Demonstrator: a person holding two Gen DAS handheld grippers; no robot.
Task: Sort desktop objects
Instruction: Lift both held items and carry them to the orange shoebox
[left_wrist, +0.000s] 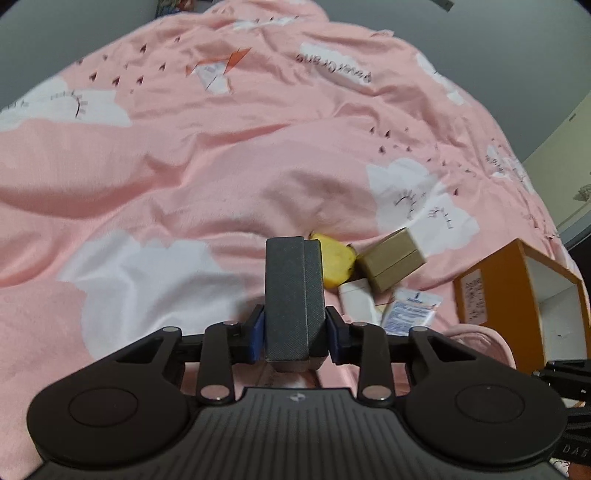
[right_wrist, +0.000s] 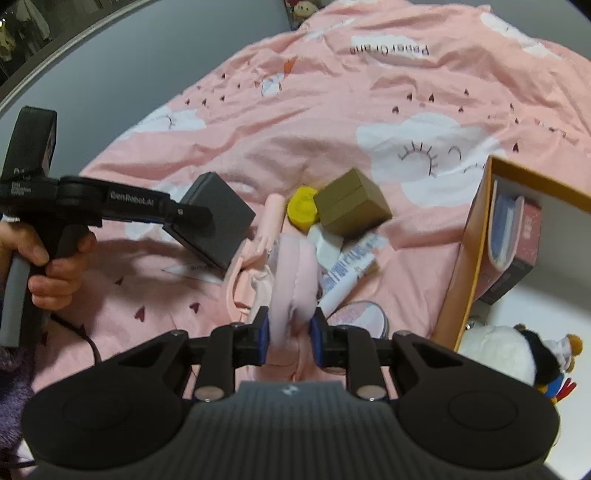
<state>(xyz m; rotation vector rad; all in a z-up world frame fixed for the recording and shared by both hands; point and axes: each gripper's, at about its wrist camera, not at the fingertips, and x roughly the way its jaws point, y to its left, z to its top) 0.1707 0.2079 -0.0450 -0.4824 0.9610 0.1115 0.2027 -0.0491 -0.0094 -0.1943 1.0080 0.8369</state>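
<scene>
Left gripper (left_wrist: 295, 328) was clamped on a dark grey box (left_wrist: 293, 295), held above the pink bedspread (left_wrist: 184, 166). Right gripper (right_wrist: 289, 328) pinched a pink padded item (right_wrist: 295, 277), possibly headphones. Just beyond that item lay a yellow thing (right_wrist: 303, 208), a tan box (right_wrist: 352, 203) touching it, and a white tube (right_wrist: 347, 277). Right of the tan box stood an orange box (right_wrist: 465, 266) with a plush toy (right_wrist: 517, 354) inside.
</scene>
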